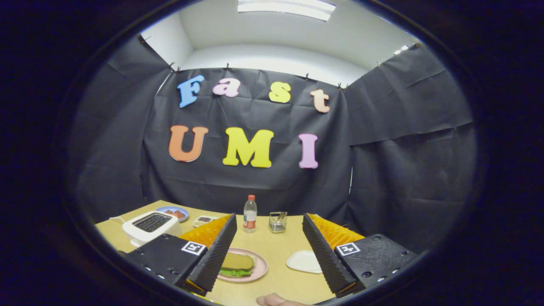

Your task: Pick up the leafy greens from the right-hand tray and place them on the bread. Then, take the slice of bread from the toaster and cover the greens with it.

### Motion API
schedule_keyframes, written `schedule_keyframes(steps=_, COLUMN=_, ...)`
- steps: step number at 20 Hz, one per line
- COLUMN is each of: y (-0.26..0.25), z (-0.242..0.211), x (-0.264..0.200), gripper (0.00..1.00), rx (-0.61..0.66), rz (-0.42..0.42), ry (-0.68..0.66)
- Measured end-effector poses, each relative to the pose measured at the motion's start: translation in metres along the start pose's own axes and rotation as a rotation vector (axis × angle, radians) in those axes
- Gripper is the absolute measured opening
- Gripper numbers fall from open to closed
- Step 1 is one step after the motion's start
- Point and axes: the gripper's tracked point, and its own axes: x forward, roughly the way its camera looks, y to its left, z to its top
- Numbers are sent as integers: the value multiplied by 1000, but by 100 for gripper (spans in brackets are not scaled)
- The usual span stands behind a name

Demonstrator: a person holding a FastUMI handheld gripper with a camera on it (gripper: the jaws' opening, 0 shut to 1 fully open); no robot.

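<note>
Green leaves (235,273) under a brown bread slice (237,261) on the pink plate (260,267), gripper (267,255) jaws spread wide, empty.

Claw (268,250) is hanging above the table (276,255), fingers (219,250) spread wide apart and gripping nothing, both angling forward with a broad gap between them. A bit of the person's hand (276,301) is showing just below the gap.
</note>
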Motion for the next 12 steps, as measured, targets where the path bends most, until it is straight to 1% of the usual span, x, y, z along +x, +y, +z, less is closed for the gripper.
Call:
schedule_keyframes(steps=2, y=3, z=12, x=-18, gripper=95, rx=6, rz=34, ry=-16)
schedule_keyframes(steps=6, y=-15, z=35, x=-39, gripper=95, rx=11, rz=22, ry=-86)
schedule_keyframes(steps=12, y=-28, z=52, x=-49, gripper=95, rx=19, rz=3, ry=-153)
